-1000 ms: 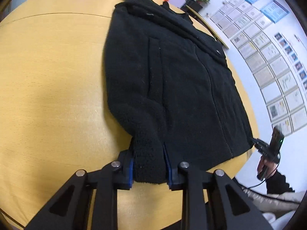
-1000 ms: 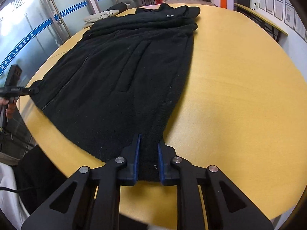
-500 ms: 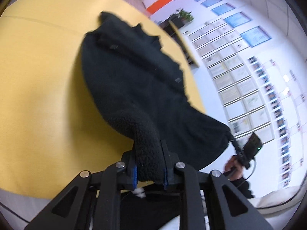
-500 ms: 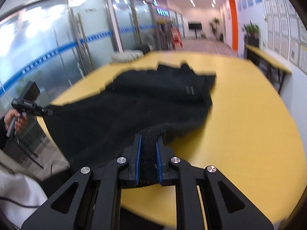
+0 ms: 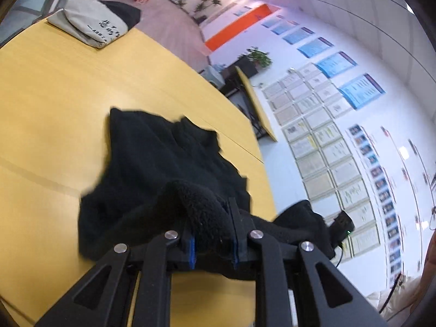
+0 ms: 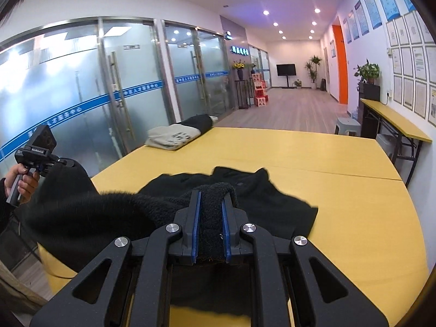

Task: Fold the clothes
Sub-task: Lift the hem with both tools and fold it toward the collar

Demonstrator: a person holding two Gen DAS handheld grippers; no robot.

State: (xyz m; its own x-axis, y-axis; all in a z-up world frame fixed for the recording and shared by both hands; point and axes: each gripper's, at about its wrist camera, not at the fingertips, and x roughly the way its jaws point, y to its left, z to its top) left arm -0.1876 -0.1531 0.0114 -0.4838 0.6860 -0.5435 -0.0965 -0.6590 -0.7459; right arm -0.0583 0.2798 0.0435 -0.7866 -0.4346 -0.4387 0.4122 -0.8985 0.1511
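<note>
A black fleece jacket (image 5: 152, 163) lies partly on the yellow round table (image 5: 54, 103), its near hem lifted off the surface. My left gripper (image 5: 211, 229) is shut on one corner of the hem. My right gripper (image 6: 211, 218) is shut on the other hem corner (image 6: 215, 190). The jacket (image 6: 267, 199) sags between the two grippers, its collar end resting on the table. In the right wrist view the left gripper (image 6: 58, 163) shows at the far left, held in a hand, with fleece hanging from it.
A folded grey and black garment (image 5: 95, 24) lies at the table's far edge; it also shows in the right wrist view (image 6: 177, 133). A side table (image 6: 395, 120) and plant stand along the right wall. Glass doors (image 6: 109, 95) line the left.
Both grippers have lifted the jacket's hem off the table and carried it up and towards the collar. The jacket, flat a second ago, is now bunched and hanging.
</note>
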